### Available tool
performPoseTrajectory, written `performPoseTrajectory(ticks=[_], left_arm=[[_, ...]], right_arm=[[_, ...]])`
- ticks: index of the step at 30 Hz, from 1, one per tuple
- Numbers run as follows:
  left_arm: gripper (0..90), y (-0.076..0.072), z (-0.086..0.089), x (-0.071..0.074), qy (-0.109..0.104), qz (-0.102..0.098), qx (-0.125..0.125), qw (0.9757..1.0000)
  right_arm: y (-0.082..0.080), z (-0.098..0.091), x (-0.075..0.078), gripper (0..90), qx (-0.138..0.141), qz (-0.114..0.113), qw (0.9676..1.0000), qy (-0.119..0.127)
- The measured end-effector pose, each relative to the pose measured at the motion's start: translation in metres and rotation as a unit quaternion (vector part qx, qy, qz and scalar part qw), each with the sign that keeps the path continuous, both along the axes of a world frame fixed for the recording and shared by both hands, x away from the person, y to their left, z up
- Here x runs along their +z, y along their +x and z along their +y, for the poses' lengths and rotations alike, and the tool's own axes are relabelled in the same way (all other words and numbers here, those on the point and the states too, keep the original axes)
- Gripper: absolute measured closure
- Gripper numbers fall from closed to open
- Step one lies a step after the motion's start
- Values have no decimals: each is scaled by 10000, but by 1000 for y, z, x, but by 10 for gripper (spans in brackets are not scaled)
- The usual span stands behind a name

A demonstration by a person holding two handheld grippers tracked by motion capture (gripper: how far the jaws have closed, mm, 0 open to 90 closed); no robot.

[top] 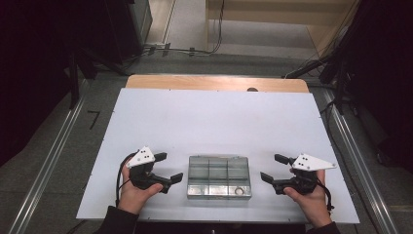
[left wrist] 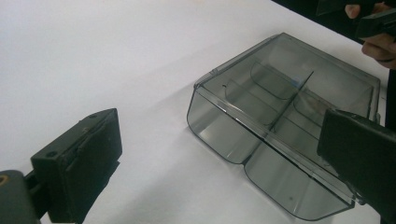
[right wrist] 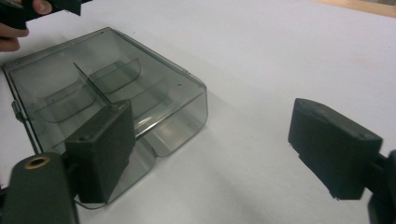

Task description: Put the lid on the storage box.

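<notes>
Two grippers flank one clear compartment box (top: 219, 176), which sits closed on the near middle of the white table top (top: 214, 122), its lid down over the dividers. The left gripper (top: 168, 168) hangs just left of the box and the right gripper (top: 272, 168) just right of it, each with jaws spread wide and nothing between them; neither touches the plastic.

Biggest risk, as I judge it: the box is light, smooth and sits on a slick sheet, so a push from one side alone would likely slide or spin it rather than grip it. Both hands would need to close in together. Next, the near edge of the table lies close behind the box, so a nudge toward the person could send it off the edge. Smaller still, the thin lid edge gives the broad black pads little to bite on, and a jaw could skate off it. Smallest, a little ring-like item (top: 238, 191) lies in the near right compartment; tilting the box might roll it about.

Around this, a wooden strip (top: 216, 83) edges the table's far side, grey carpeted floor (top: 48, 161) surrounds it, metal rails (top: 46, 168) run along both sides, and cables (top: 185, 50) trail across the far floor beneath dark stands.
</notes>
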State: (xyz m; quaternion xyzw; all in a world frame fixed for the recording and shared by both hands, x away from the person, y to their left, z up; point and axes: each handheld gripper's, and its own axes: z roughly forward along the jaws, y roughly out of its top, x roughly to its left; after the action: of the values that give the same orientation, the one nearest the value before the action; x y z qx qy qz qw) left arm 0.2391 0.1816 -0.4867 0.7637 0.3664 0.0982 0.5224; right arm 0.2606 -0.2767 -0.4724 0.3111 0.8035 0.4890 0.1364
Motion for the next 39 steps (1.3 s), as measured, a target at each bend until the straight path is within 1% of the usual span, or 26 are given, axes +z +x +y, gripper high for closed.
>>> performPoseTrajectory(ticks=[4, 5, 10, 13, 17, 18, 19, 22, 26, 28, 32, 36, 39], left_arm=[[0, 0, 3, 0, -84, -59, 28, 9999], [0, 0, 5, 0, -83, -75, -8, 9999], [0, 0, 11, -1, -141, -100, 72, 9998], [0, 1, 16, -1, -137, -92, 94, 9998], [0, 1, 22, -3, -145, -67, 147, 9998], [0, 1, 23, -3, -163, -62, 175, 9997], [0, 2, 25, -3, -176, -68, 191, 9996], [0, 2, 28, -4, -163, -81, 218, 9996], [0, 2, 31, -5, -181, -92, 195, 9996], [0, 2, 33, -5, -200, -99, 224, 9995], [0, 3, 37, -7, -207, -101, 240, 9994], [0, 3, 40, -8, -237, -107, 257, 9993], [0, 4, 41, -9, -235, -69, 262, 9994]], right_arm=[[2, -4, -1, 90, -46, 10, 10000, 6], [2, -5, -1, 87, -52, 10, 10000, 22], [3, -11, -1, 82, -82, -15, 10000, 41], [3, -15, -1, 78, -125, -17, 9999, 17], [2, -22, 0, 71, -200, -37, 9998, 52], [2, -24, 0, 64, -209, -38, 9998, 63], [2, -26, 0, 33, -250, -66, 9996, 64], [2, -32, 0, 14, -280, -89, 9995, 87], [2, -42, -1, 5, -333, -84, 9993, 121], [3, -46, -2, 0, -329, -88, 9993, 141], [2, -52, -3, 0, -353, -135, 9993, 72], [3, -58, -4, 0, -421, -133, 9990, 108], [4, -61, -6, 0, -483, -116, 9987, 89]])
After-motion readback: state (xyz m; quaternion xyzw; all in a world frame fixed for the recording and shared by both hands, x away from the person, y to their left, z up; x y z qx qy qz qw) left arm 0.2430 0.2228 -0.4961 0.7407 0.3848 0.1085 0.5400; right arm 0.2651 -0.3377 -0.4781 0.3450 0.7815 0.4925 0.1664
